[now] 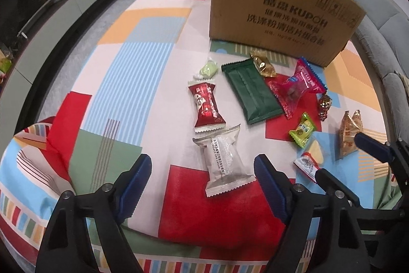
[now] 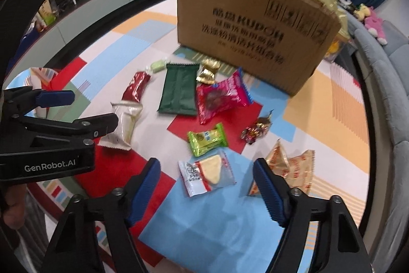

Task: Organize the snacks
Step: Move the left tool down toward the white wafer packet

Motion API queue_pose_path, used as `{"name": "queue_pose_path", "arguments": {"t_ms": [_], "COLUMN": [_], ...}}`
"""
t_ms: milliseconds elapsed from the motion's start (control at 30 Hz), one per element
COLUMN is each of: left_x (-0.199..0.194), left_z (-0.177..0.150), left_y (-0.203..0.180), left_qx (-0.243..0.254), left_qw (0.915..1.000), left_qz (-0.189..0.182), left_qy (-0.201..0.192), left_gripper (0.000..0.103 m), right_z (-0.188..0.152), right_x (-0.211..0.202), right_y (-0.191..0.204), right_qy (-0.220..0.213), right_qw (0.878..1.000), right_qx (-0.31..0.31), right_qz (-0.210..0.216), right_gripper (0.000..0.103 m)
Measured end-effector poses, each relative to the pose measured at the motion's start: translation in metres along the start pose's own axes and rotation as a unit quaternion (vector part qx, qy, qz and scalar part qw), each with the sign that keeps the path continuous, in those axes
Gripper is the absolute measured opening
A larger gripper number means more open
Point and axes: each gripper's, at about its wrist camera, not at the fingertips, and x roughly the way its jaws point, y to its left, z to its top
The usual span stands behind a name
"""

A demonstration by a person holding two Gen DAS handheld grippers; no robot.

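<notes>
Nothing packed yet: about 10 snacks lie before the cardboard box, left tool spread wide over the silver packet, right tool spread wide over the cheese wedge.

- The cardboard box bears the dark printed brand "KUPOH" among rows of Chinese characters too blurred to read, with a row of handling symbols at its upper right.
- The silver snack packet has small vertical print, of which "IMPORT AND EXPORT" can be made out.
- The body of the left hand-held gripper, seen from the right wrist, reads "GenRobot.AI" in white letters.
</notes>
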Motion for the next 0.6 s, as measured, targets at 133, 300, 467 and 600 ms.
{"name": "queue_pose_path", "arguments": {"t_ms": [133, 300, 467, 600], "left_x": [0.008, 0.018, 0.027, 0.033], "left_z": [0.001, 0.002, 0.002, 0.002], "left_y": [-0.002, -0.004, -0.005, -0.006], "left_qx": [-0.001, 0.001, 0.001, 0.0], "left_qw": [1.0, 0.9999, 0.9996, 0.9995], "left_qz": [-0.001, -0.004, -0.009, -0.011], "left_qy": [0.006, 0.014, 0.025, 0.03], "left_gripper": [0.08, 0.076, 0.071, 0.068], "right_z": [0.0, -0.001, -0.001, -0.002], "right_x": [0.012, 0.026, 0.036, 0.041], "right_y": [-0.005, -0.008, -0.01, -0.011], "right_qy": [0.012, 0.025, 0.033, 0.036], "right_qw": [1.0, 1.0, 0.999, 0.999], "right_qx": [0.005, 0.001, 0.002, 0.002], "right_qz": [0.01, 0.018, 0.023, 0.029], "right_gripper": [0.07, 0.07, 0.07, 0.07]}}
